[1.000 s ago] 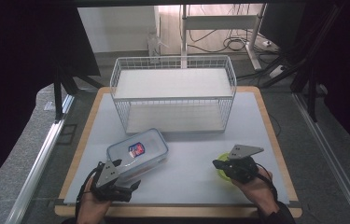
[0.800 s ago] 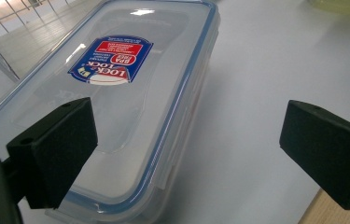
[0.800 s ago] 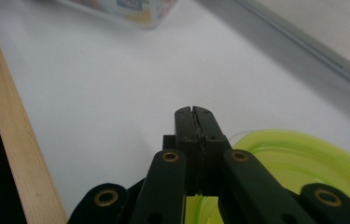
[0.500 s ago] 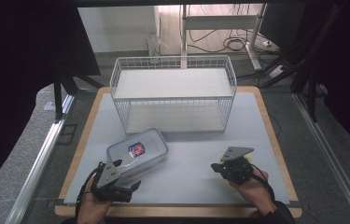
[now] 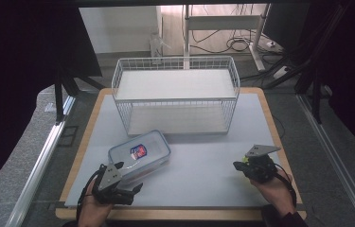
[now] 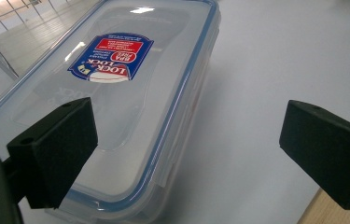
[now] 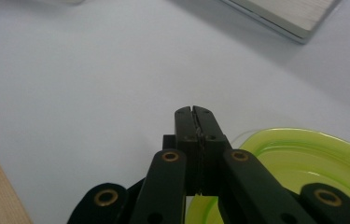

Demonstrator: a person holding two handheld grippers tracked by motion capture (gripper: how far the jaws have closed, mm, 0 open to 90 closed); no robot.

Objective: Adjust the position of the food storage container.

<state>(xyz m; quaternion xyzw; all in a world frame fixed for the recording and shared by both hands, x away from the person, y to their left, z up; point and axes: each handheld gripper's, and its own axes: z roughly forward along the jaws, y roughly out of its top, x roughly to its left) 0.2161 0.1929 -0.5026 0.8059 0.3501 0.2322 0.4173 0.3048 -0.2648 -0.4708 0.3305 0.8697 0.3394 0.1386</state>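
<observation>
A clear lidded food container [image 5: 139, 153] with a blue seal and a red-and-blue label lies on the white mat at the front left. My left gripper [image 5: 130, 190] stands open just in front of it. In the left gripper view one jaw overlaps the container's [image 6: 130, 93] near end and the other hangs over bare mat, so my left gripper [image 6: 186, 154] holds nothing. At the front right, my right gripper [image 5: 237, 165] is shut on the rim of a yellow-green plate [image 7: 303, 158], most of which the hand hides in the high view. Its jaws [image 7: 194, 112] are pressed together.
A white wire rack [image 5: 175, 94] with a shelf stands across the back of the mat [image 5: 203, 165]. Its wires [image 6: 4, 28] appear beyond the container, and its base board [image 7: 280, 14] lies ahead of the right gripper. The wooden table edge [image 5: 175, 213] runs along the front.
My right gripper has moved a little to the right, and the yellow-green plate has gone with it, now mostly hidden under the hand. The left gripper and container have stayed put.
</observation>
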